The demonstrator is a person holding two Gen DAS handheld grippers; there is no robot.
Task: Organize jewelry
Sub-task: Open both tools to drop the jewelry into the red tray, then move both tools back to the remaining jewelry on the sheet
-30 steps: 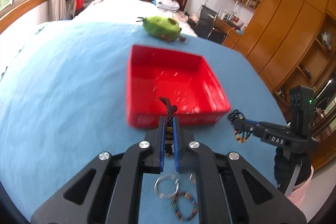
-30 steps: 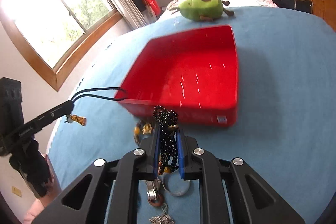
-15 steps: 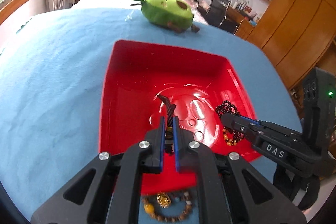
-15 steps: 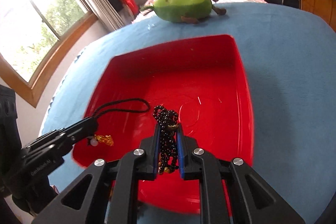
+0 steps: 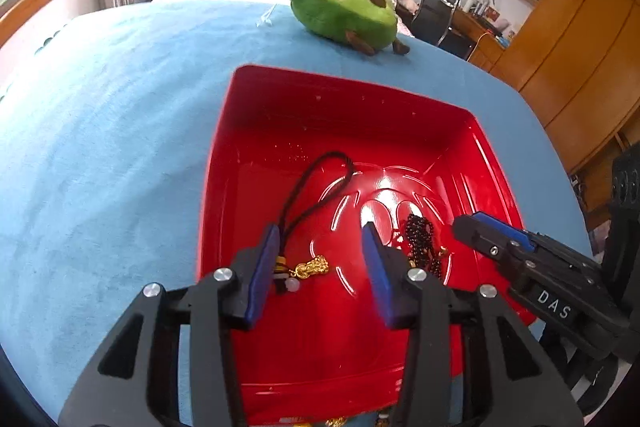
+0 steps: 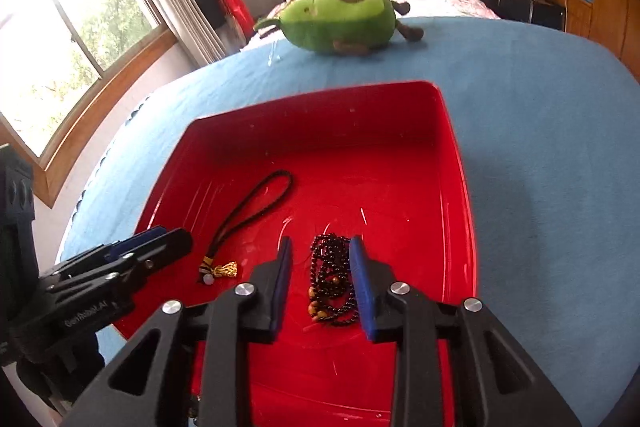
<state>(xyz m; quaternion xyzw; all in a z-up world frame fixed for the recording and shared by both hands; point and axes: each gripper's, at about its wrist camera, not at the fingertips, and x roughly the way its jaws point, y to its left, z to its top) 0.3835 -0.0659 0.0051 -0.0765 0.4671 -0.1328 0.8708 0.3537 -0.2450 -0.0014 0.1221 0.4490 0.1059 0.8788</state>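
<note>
Left hand-held gripper: we see its jaws apart above the near part of the red tray. They have just been opening. The black cord with a gold charm lies between them on the tray floor, and the pads do not press on it, though the cord passes very close to the left pad.

Right hand-held gripper: we see its jaws apart too, and they have just been opening. The dark bead bracelet lies in a small heap between the blue pads. The pads do not squeeze it.

Black cord with a gold charm: its loop reaches away from us toward the middle of the tray. The charm end, with a small pale bead, is near the front wall, on the left side.

Dark bead bracelet: it lies on the tray floor to the right of the cord, apart from it. A few brownish beads show among the dark ones.

Red tray: it stands on the blue cloth that covers the worktop.

Green avocado plush toy: it lies on the cloth behind the tray, well apart from it.

Other jewelry: in the left wrist view some pieces show at the lower edge, in front of the tray, but we cannot tell what they are.
</note>
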